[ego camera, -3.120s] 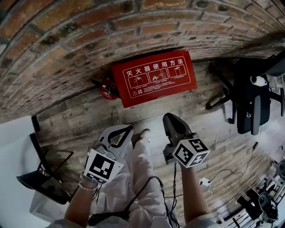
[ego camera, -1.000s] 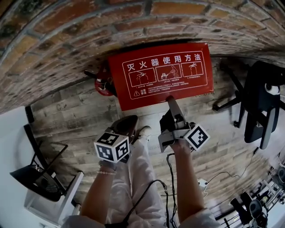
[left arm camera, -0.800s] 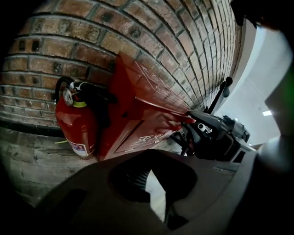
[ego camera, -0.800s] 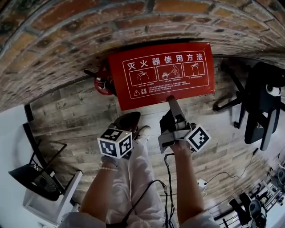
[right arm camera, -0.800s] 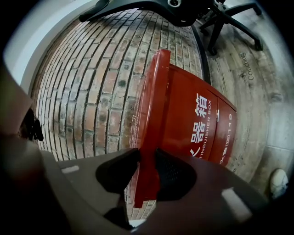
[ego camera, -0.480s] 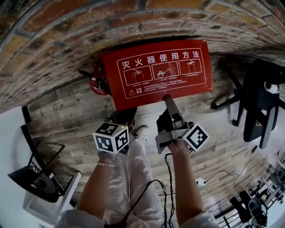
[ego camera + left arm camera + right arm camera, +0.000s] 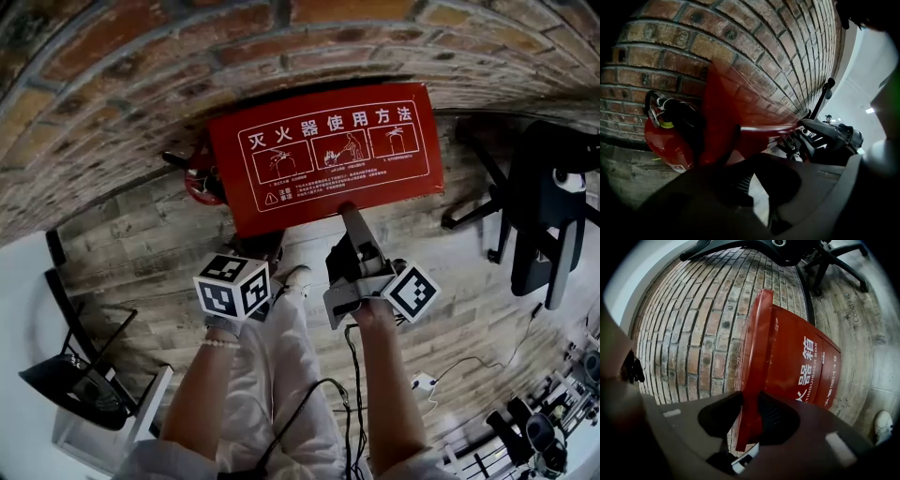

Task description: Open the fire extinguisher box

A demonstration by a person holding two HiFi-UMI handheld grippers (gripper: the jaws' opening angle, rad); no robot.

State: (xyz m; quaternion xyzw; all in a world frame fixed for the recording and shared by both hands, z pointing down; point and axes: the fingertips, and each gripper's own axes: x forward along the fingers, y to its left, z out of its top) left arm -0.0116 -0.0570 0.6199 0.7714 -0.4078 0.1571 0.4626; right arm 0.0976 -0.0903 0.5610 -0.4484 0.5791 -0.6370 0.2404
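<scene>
Slippage is the risk: the right hand-held gripper (image 7: pixel 749 414) pinches only the thin near edge of the fire extinguisher box (image 7: pixel 323 155) lid, so a skewed pull could free it. The left hand-held gripper (image 7: pixel 262 248) sits unclenched at the lid's left corner. Beyond, on the plank surface (image 7: pixel 150 234), a fire extinguisher (image 7: pixel 670 136) meets the brick wall (image 7: pixel 187 56)

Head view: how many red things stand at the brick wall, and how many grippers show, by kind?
red metal fire extinguisher box: 1
red cylindrical fire extinguisher: 1
grippers, left gripper and right gripper: 2
Total: 4
</scene>
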